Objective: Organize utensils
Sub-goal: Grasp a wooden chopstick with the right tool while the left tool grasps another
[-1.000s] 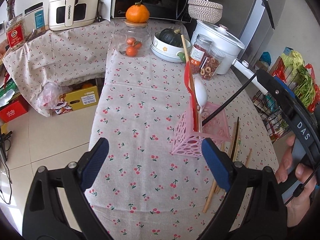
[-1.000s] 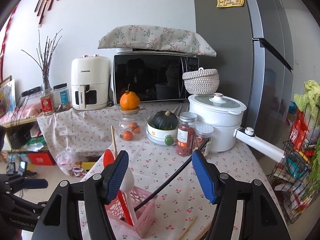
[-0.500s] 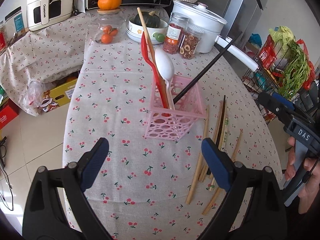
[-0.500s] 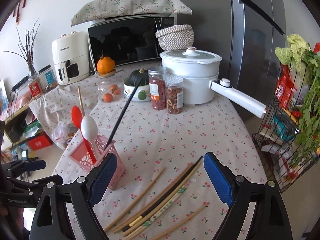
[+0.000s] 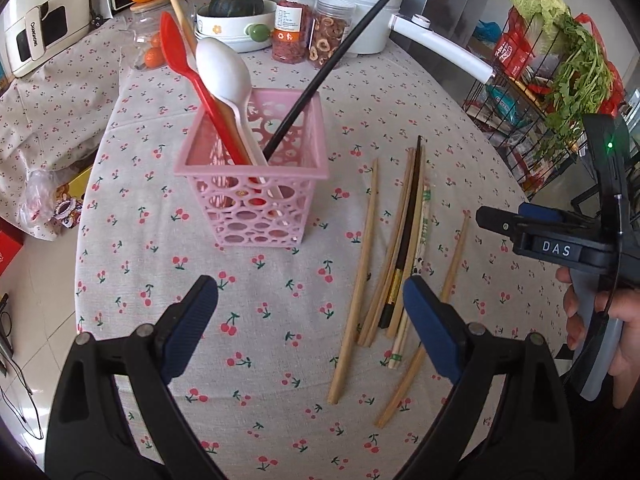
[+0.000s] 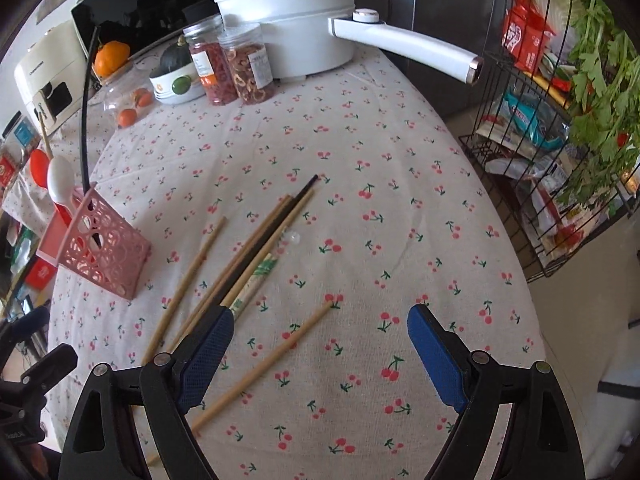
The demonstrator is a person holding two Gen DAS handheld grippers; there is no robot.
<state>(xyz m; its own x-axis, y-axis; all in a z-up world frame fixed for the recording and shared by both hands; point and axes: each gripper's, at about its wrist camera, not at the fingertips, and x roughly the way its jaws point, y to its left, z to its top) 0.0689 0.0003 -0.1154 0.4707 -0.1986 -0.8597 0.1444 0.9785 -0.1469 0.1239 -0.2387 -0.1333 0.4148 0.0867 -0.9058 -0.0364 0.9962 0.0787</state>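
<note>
Reaching: right gripper (image 6: 320,340) spread wide, empty, above lone wooden chopstick (image 6: 264,368) on cloth.
Idling: left gripper (image 5: 310,320) also agape, holding nothing.
Waiting: loose chopsticks (image 5: 400,248) just beside pink basket (image 5: 256,200).
Advising: lower squarely, straddle mid-shaft, pinch across width, lift level, tip into basket.

The pink perforated plastic basket (image 5: 256,184) looks smooth and slightly glossy; the red plastic spoon (image 5: 180,60) and white plastic spoon (image 5: 224,68) shine; the pale wooden chopsticks (image 5: 360,264) are matt; the cherry-printed cloth table cover (image 6: 360,208) looks woven and dull.
</note>
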